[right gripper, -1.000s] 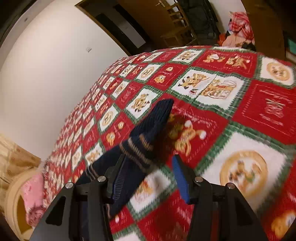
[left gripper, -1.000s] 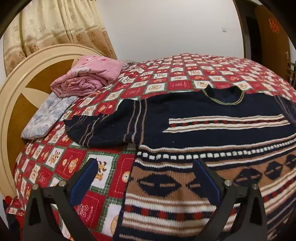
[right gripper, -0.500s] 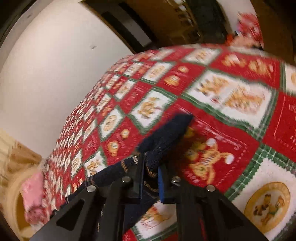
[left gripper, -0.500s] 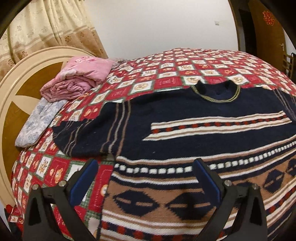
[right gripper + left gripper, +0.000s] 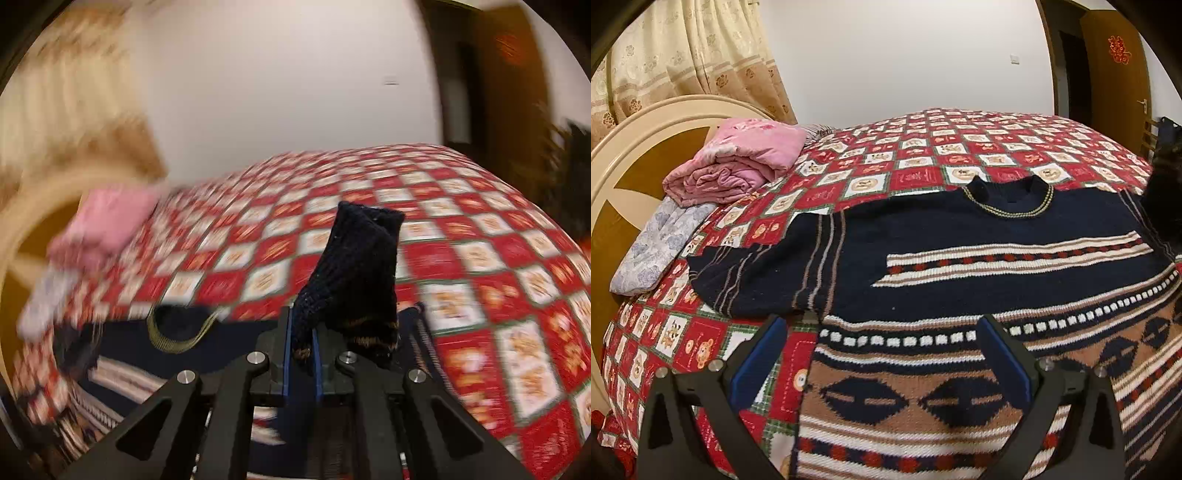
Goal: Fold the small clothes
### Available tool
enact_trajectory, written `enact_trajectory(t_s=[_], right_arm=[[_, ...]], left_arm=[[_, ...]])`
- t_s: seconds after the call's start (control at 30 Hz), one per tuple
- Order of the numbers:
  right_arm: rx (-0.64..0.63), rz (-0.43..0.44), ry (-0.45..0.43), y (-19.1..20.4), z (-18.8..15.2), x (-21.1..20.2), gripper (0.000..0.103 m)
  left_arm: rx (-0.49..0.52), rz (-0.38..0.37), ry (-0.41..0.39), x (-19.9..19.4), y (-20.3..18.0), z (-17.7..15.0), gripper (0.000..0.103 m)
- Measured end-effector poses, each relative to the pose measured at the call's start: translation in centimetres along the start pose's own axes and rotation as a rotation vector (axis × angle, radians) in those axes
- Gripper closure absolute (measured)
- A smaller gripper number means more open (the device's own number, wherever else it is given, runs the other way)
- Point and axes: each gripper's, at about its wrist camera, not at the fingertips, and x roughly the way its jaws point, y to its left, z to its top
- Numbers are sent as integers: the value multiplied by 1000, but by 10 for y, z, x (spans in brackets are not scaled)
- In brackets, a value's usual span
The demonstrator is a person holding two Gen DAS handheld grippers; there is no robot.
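Observation:
A navy knitted sweater [image 5: 960, 266] with white, red and tan bands lies flat on the red patchwork bedspread [image 5: 960, 147], collar away from me. Its left sleeve [image 5: 746, 273] lies out to the left. My left gripper [image 5: 882, 332] is open and empty, low over the sweater's lower left part. My right gripper [image 5: 301, 332] is shut on the navy right sleeve cuff [image 5: 354, 266] and holds it up above the sweater body [image 5: 184, 332]. The right wrist view is blurred by motion.
A folded pink blanket [image 5: 738, 162] and a pale blue-grey pillow [image 5: 661, 247] sit by the cream headboard [image 5: 628, 147] on the left. A curtain [image 5: 683, 55] hangs behind. A brown door [image 5: 1115, 62] stands at the right beyond the bed.
My right gripper closed on the right sleeve cuff, lifted it and swung it toward the sweater body. My left gripper drifted a little to the right over the sweater, still open.

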Motion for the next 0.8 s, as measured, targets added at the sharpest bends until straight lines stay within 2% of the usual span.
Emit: enact_trajectory(t_s=[0.07,0.1,0.17,0.23,0.27,0.3,0.33,0.43,0.5,0.57,0.6,0.63,0.67,0.8], right_arm=[[-74,26,54,31,-15,19,94],[-96,82,119,47,-27,36,93],[-115,145,200,66,-47,56,86],[-107,223,251,77,-67,64,54],[-99,260,253,79,-72,63,50],[-82,335,245,76,-79,55,49],[-76,364,230,74,-83,48,49],[-75,339,183,45,-92,24,49],[-36,308,125,17,-93,13,49],[74,295,52,-20,-91,4,48],[182,278,1,-48,-92,-1,39],[236,257,-22,-61,-91,-4,32],[324,211,-64,-82,-92,-9,32],[398,162,-108,-106,-95,-13,32]], left_arm=[[13,-6,-7,-3,3,-1,0],[22,-7,-7,-4,3,-1,0],[37,-19,-5,-5,4,-2,0],[53,-37,0,-5,3,-1,0],[59,-50,1,-6,2,0,0],[63,-69,1,-5,-1,2,0],[64,-89,0,-5,-3,3,0],[61,-152,11,-1,-18,11,0],[49,-238,27,3,-40,21,0],[52,-268,31,9,-62,29,0],[61,-284,31,11,-74,34,0],[69,-308,38,16,-89,40,4],[77,-316,42,21,-104,46,8],[98,-360,70,39,-147,63,20]])
